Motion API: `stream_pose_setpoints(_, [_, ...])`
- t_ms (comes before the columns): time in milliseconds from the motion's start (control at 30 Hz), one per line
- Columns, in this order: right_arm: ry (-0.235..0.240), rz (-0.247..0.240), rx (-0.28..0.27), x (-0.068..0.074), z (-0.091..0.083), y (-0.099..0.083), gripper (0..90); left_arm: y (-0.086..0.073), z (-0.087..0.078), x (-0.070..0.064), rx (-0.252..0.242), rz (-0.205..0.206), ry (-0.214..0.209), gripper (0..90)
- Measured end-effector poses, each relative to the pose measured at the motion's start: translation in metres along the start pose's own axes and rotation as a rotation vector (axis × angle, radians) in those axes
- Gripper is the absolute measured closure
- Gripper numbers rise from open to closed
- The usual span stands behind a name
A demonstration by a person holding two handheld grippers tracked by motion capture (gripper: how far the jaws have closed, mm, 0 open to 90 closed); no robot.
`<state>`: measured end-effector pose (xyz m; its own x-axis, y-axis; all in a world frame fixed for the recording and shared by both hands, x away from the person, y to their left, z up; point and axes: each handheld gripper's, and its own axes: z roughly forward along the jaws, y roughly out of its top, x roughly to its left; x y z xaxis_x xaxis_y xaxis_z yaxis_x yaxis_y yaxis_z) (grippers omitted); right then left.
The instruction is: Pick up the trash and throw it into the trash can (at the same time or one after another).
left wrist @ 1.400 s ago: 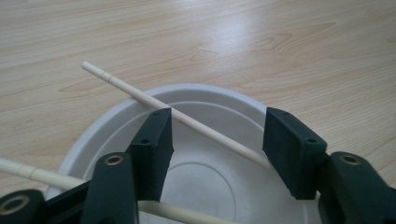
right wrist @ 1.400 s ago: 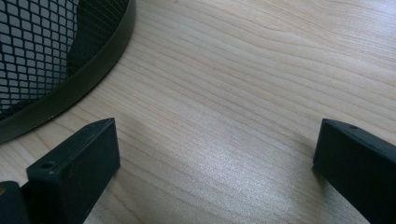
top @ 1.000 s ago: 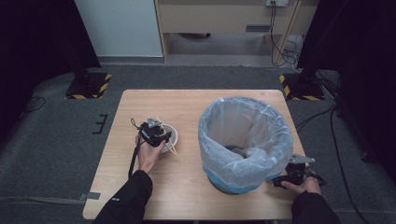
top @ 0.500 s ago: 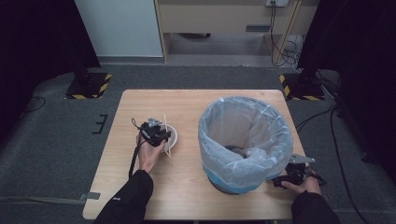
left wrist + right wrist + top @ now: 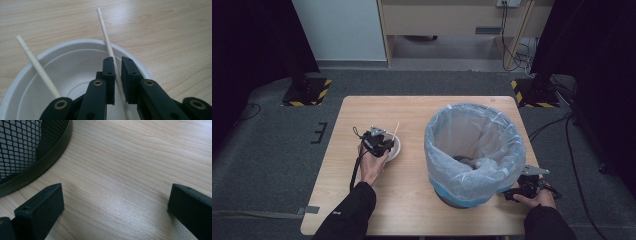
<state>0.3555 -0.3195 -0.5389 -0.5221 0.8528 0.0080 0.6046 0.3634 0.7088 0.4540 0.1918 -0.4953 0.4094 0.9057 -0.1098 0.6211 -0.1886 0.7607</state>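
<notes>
Chopstick (image 5: 106, 37) pinched in left tongs (image 5: 118, 75) over white bowl (image 5: 394, 145), 9 o'clock of lined bin (image 5: 474, 150), likely for binning. Right tongs (image 5: 115, 212) spread, idle on surface (image 5: 130, 170) at bin's 4 o'clock.

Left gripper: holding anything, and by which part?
Left gripper pinches one chopstick partway along its shaft, over the white bowl. Right gripper holds nothing.

Pale wooden chopsticks (image 5: 107, 42); matt white paper bowl (image 5: 75, 65); smooth wood-grain table (image 5: 162, 32).
</notes>
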Motion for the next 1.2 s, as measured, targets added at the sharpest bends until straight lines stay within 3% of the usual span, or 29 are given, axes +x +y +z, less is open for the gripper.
stream_pose_setpoints(700, [0.003, -0.003, -0.001, 0.000, 0.000, 0.000, 0.8, 0.002, -0.005, -0.003, -0.002, 0.024, -0.024, 85.4])
stream_pose_setpoints(1000, [0.003, -0.003, -0.001, 0.000, 0.000, 0.000, 0.8, 0.009, -0.019, -0.006, -0.050, 0.028, -0.051, 85.4])
stream_pose_setpoints(1200, [0.003, -0.003, -0.001, 0.000, 0.000, 0.000, 0.8, 0.022, -0.038, -0.011, -0.122, 0.026, -0.089, 85.4])
